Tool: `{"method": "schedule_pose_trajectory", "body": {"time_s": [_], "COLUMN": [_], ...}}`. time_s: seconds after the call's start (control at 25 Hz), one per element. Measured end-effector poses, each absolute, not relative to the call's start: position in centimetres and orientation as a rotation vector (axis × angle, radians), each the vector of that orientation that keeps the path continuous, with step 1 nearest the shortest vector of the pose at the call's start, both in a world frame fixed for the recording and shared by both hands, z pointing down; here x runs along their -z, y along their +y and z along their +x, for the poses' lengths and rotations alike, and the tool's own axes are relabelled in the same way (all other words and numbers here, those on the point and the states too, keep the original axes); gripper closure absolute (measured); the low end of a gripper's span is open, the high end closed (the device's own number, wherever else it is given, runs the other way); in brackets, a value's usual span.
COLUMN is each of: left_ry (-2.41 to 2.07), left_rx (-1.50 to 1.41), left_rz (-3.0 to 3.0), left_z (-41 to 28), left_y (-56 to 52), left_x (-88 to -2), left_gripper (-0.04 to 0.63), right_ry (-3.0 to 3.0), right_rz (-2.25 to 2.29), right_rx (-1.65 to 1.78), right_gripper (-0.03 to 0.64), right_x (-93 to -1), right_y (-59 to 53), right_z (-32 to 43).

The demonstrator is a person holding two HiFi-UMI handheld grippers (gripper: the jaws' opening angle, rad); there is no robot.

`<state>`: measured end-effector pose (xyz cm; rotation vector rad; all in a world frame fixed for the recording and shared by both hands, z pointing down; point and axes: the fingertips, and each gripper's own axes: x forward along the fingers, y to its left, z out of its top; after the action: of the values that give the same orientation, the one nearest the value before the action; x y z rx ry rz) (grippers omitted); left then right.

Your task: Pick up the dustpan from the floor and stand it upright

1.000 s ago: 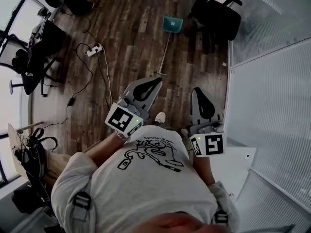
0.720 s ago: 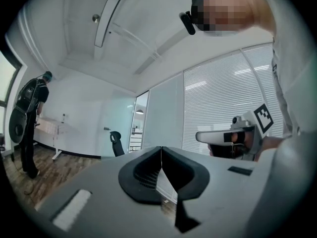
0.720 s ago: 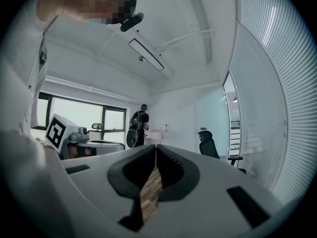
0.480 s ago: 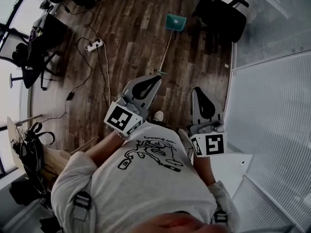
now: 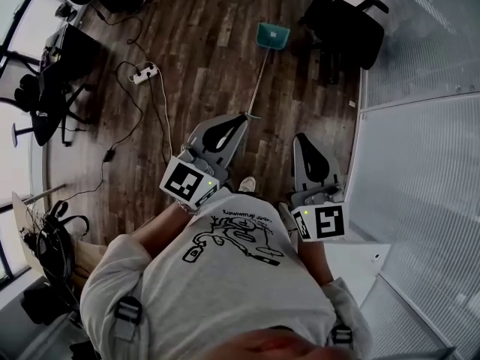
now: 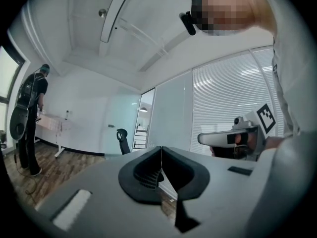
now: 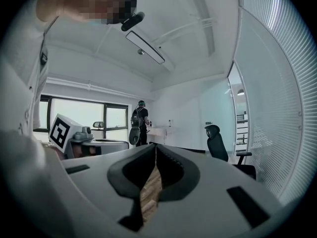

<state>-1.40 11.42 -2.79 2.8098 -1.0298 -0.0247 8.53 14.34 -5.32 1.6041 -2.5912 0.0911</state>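
The teal dustpan lies on the wooden floor ahead, and its long thin handle runs back towards me. Held above the floor, my left gripper is shut and empty, and in the head view its tip lies close to the handle's near end. To its right, my right gripper is also shut with nothing in it. In the left gripper view the jaws meet on a thin line. The right gripper view shows the jaws closed too. Neither gripper view shows the dustpan.
A black office chair stands right of the dustpan, by the glass partition. A power strip with trailing cables lies on the floor at the left, near a desk. Another person stands far off.
I have stepped forward with both grippers. The left gripper's tip now lies closer to the handle's near end in the head view. Both jaws stayed shut.
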Motion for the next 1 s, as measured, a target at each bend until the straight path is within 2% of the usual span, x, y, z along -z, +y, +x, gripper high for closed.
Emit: {"method": "schedule_pose_trajectory", "body": {"time_s": [0.52, 1.0], "left_ry": [-1.036, -0.984], "left_rx": [0.043, 0.012], "left_rz": [2.8, 2.833], "left_z": [-9.4, -9.4], "left_y": [0.2, -3.5], "left_x": [3.1, 2.7], "left_gripper": [0.592, 0.592], "right_ry": [-2.608, -2.602], "right_rz": [1.536, 1.539], "right_rx": [-0.037, -0.031], "right_gripper": [0.607, 0.608], "right_x": [6.6, 6.1], "right_y": [2.4, -1.6], "right_z": [-0.4, -1.1]}}
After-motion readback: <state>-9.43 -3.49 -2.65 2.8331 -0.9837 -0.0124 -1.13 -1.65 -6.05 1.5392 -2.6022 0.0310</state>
